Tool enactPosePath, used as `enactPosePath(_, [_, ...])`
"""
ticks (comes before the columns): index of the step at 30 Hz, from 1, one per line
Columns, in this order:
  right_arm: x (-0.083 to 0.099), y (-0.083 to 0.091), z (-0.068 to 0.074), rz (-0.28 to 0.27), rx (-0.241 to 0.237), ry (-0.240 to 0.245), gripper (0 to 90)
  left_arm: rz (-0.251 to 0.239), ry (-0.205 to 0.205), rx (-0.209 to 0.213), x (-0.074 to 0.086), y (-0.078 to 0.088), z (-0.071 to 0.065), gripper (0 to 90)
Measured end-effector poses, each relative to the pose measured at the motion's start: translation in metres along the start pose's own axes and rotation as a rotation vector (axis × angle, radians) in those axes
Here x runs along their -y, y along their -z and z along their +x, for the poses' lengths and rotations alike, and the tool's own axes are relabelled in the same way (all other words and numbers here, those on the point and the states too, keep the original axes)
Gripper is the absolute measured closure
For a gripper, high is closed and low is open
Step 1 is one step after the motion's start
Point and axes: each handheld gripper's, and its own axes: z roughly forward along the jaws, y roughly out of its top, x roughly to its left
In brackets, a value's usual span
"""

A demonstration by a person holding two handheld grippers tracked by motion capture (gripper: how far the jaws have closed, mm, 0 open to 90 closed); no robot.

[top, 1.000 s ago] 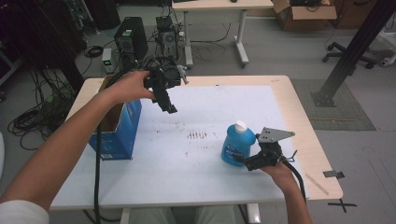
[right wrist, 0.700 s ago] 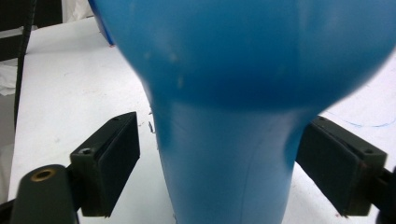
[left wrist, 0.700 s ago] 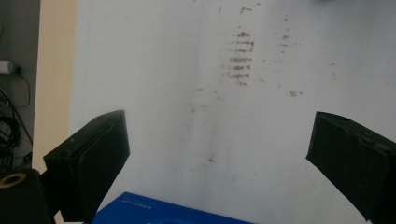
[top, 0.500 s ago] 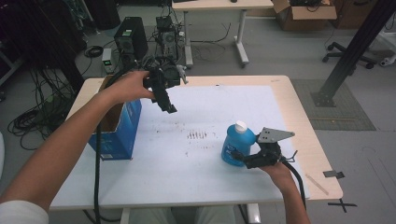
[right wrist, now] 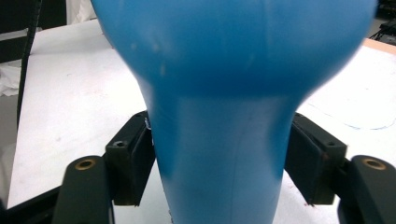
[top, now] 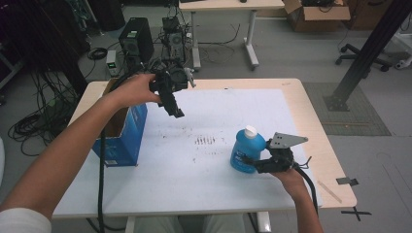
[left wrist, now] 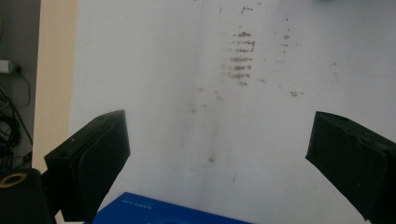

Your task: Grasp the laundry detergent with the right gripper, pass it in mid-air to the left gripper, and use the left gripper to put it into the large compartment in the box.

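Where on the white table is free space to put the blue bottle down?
The widest bare patch lies between the blue box and the blue bottle, around the brown smudges. The table's near edge is also free. Beside the box it is crowded.

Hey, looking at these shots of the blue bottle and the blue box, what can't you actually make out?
- Blue bottle: in the right gripper view its cap and base are cut off by the frame edges.
- Bottle label: too small to read in the high view.
- Blue box: its contents are hidden by its own walls and the left forearm in the high view.
- Right gripper: its pads' contact is hidden behind the bottle in the high view.
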Motion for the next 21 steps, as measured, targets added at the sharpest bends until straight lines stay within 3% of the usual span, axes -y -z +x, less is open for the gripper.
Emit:
enactPosePath(10, [0.0001,0.0003,0.0000,-0.003,-0.019,0.013,40.7,0.002,-0.001,0.000,-0.0001,-0.0008,0.0005,6.2])
enactPosePath(21, [-0.0005,0.0006,-0.0002,-0.004,-0.028,0.028,42.9,0.004,0.004,-0.001,0.0004,-0.0004,0.0001,6.2])
